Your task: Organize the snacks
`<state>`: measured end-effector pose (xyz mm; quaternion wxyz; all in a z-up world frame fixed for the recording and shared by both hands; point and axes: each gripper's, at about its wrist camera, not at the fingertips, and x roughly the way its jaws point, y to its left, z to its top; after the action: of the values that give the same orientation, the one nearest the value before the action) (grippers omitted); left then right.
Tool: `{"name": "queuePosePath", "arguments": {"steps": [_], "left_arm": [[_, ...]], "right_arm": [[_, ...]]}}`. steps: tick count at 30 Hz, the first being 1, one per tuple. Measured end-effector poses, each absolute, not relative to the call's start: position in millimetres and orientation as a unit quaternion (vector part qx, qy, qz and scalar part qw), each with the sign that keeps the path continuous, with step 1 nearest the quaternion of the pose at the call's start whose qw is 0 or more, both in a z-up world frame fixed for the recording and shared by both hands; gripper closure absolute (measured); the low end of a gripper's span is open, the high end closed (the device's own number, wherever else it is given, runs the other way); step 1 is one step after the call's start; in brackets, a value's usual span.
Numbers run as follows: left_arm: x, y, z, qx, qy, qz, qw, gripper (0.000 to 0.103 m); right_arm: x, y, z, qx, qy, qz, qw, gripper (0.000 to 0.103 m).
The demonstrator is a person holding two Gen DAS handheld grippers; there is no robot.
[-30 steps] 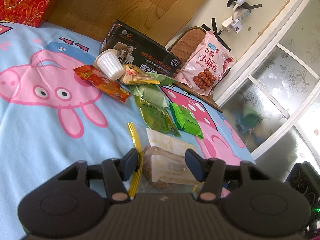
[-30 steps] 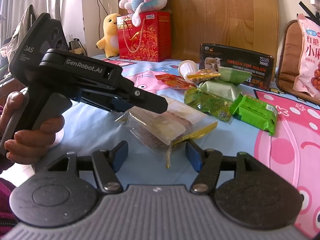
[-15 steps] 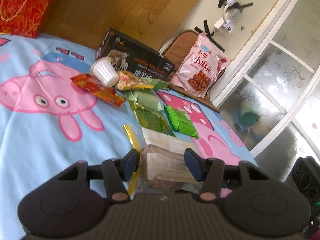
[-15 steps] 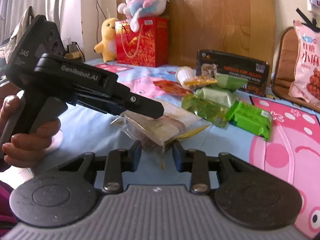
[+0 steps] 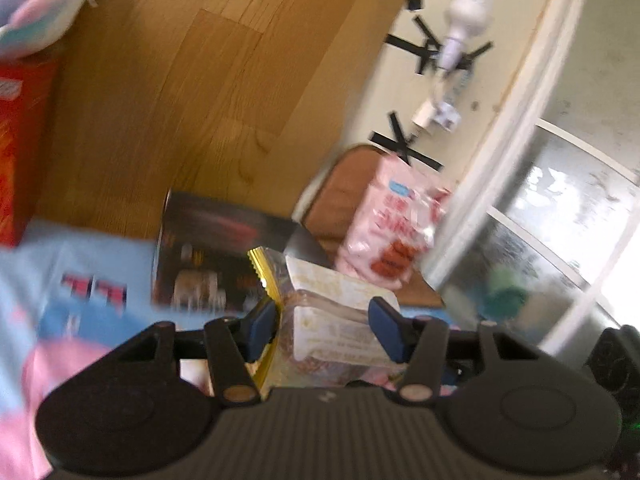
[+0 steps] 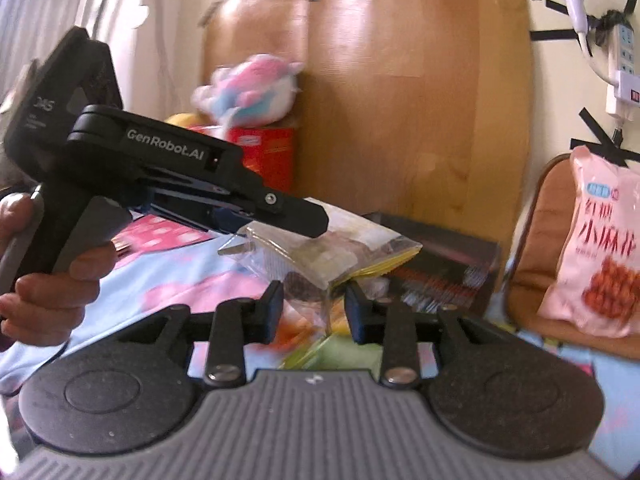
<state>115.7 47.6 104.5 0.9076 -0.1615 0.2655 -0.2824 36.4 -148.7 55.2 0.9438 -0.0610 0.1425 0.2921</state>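
Note:
A clear snack bag with a yellow edge, brown cake and a white label point(image 5: 328, 320) sits between the fingers of my left gripper point(image 5: 324, 320), lifted off the blue bed sheet. In the right wrist view the same bag point(image 6: 320, 252) hangs from the left gripper's fingers point(image 6: 280, 212), and my right gripper point(image 6: 314, 308) is shut on its lower corner. Both grippers hold the bag in the air.
A black box point(image 6: 440, 264) and a pink snack bag point(image 6: 600, 248) on a brown cushion stand at the back by the wooden headboard. Other snack packets point(image 6: 320, 344) lie blurred below on the pig-print sheet point(image 5: 48, 304). A red gift box with plush toys point(image 6: 260, 148) is far left.
Both grippers have risen with the clear bag, lifting it off the sheet. The right gripper closed on the bag's corner. The views tilted up toward the headboard.

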Motion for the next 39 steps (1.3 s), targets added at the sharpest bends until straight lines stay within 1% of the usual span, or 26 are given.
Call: {"name": "queuePosePath", "arguments": {"steps": [5, 7, 9, 11, 15, 17, 20, 22, 23, 24, 26, 29, 31, 35, 36, 38, 39], "left_arm": [[196, 30, 105, -0.177, 0.286, -0.254, 0.907, 0.051], [218, 26, 96, -0.181, 0.301, -0.236, 0.906, 0.048], [230, 28, 87, -0.192, 0.323, -0.227, 0.899, 0.048], [225, 39, 83, -0.207, 0.315, -0.235, 0.896, 0.048], [189, 72, 81, -0.242, 0.284, -0.252, 0.893, 0.048], [175, 83, 76, -0.256, 0.283, -0.250, 0.890, 0.048], [155, 92, 64, -0.277, 0.297, -0.238, 0.882, 0.048], [141, 96, 58, -0.285, 0.306, -0.237, 0.877, 0.048], [132, 97, 55, -0.286, 0.308, -0.236, 0.876, 0.048], [122, 98, 52, -0.284, 0.310, -0.236, 0.876, 0.048], [106, 100, 47, -0.277, 0.312, -0.236, 0.878, 0.048], [81, 104, 38, -0.275, 0.319, -0.239, 0.875, 0.048], [68, 104, 33, -0.280, 0.326, -0.251, 0.867, 0.048], [44, 96, 24, -0.271, 0.337, -0.273, 0.859, 0.048], [41, 92, 22, -0.266, 0.342, -0.277, 0.857, 0.048], [34, 86, 16, -0.256, 0.352, -0.278, 0.856, 0.048], [30, 83, 14, -0.251, 0.356, -0.276, 0.857, 0.048]], "right_arm": [[130, -156, 73, -0.026, 0.183, 0.255, 0.949, 0.067], [160, -158, 73, -0.010, 0.207, 0.251, 0.945, 0.064], [180, -160, 69, -0.003, 0.220, 0.226, 0.949, 0.062], [186, -167, 66, 0.007, 0.231, 0.203, 0.952, 0.062], [168, -198, 53, 0.089, 0.248, 0.222, 0.939, 0.062], [164, -203, 38, 0.114, 0.280, 0.230, 0.925, 0.062], [174, -196, 15, 0.120, 0.340, 0.203, 0.910, 0.060], [182, -196, 2, 0.163, 0.370, 0.213, 0.889, 0.061], [180, -201, -2, 0.192, 0.375, 0.220, 0.880, 0.069], [177, -202, -2, 0.212, 0.376, 0.228, 0.873, 0.073], [164, -203, 7, 0.218, 0.363, 0.239, 0.874, 0.087], [134, -204, 17, 0.221, 0.359, 0.262, 0.868, 0.089], [101, -204, 20, 0.204, 0.351, 0.284, 0.869, 0.090], [47, -202, 17, 0.195, 0.358, 0.332, 0.851, 0.092], [36, -200, 14, 0.194, 0.360, 0.341, 0.846, 0.092], [22, -189, 7, 0.176, 0.358, 0.355, 0.846, 0.087], [15, -184, 5, 0.161, 0.356, 0.360, 0.847, 0.087]]}}
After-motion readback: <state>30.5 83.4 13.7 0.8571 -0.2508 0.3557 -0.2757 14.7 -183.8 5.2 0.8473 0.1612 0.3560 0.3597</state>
